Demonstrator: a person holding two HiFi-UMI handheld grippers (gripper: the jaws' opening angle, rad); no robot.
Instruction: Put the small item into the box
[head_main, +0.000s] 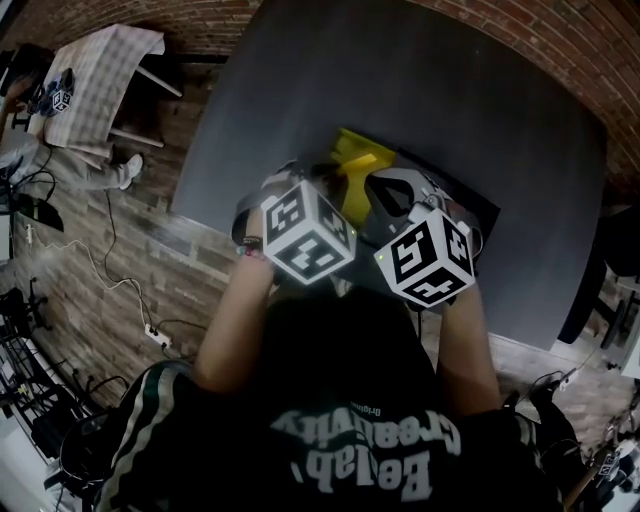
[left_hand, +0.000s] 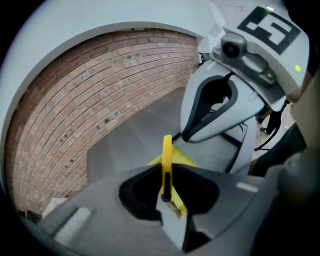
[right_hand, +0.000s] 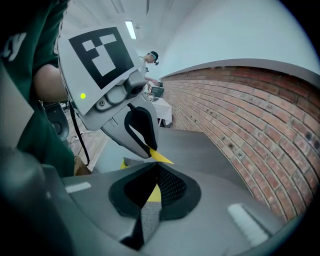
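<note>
A flat yellow box (head_main: 354, 160) is held up over the dark table (head_main: 300, 80) between my two grippers. My left gripper (head_main: 333, 180) is shut on a thin yellow edge of it (left_hand: 166, 155), which stands upright between the jaws. My right gripper (head_main: 368, 195) comes in from the right, and its jaws are closed at the box's other side, with yellow (right_hand: 151, 192) showing in the gap. From the right gripper view, the left gripper's tip (right_hand: 149, 149) pinches a yellow corner (right_hand: 161, 157). No small item shows in any view.
A dark flat tray or box (head_main: 470, 205) lies on the table under the right gripper. The table's near edge (head_main: 200, 215) is close to the person's body. On the brick floor at left are a cloth-covered table (head_main: 95, 85), cables and a power strip (head_main: 155, 335).
</note>
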